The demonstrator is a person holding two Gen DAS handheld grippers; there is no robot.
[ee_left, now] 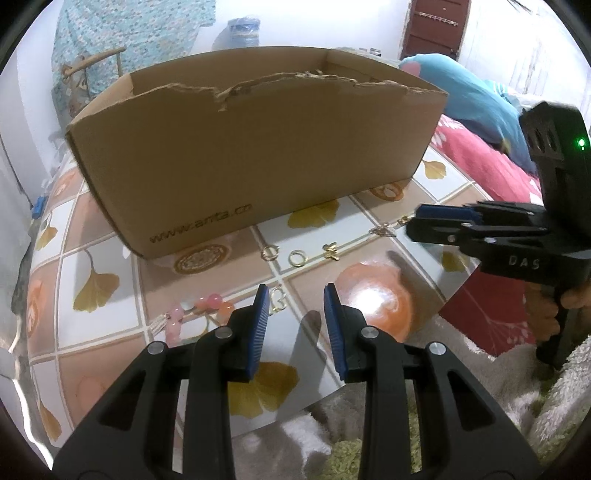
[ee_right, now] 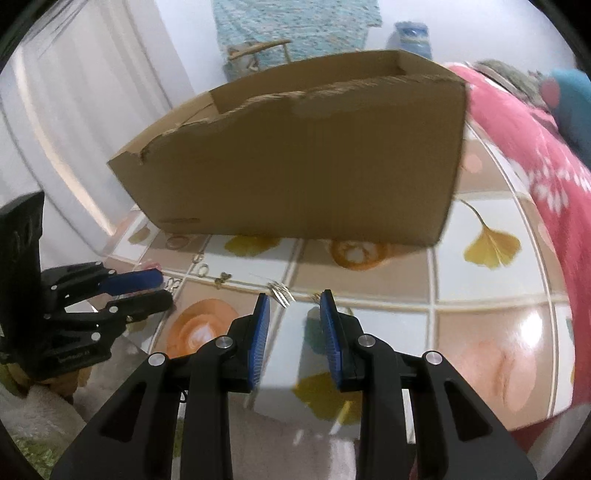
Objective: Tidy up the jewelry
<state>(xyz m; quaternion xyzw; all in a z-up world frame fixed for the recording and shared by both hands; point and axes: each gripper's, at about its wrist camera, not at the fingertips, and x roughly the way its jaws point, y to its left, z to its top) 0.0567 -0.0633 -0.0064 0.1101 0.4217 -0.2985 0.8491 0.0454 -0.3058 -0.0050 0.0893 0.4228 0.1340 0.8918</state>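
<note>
Gold rings, small charms and a pink bead bracelet lie scattered on the tiled tabletop in front of a torn cardboard box. The left gripper and right gripper hover before the box, jaws apart and empty. Sorting appears barely begun; every visible piece seems left to gather.

A glossy tabletop printed with tiles and yellow ginkgo leaves reflects a bright light. Past its right edge lies a pink flowered blanket with a blue cushion. Pale walls stand behind, a dark red door at the far right, and what may be a teal patterned cloth hanging.
</note>
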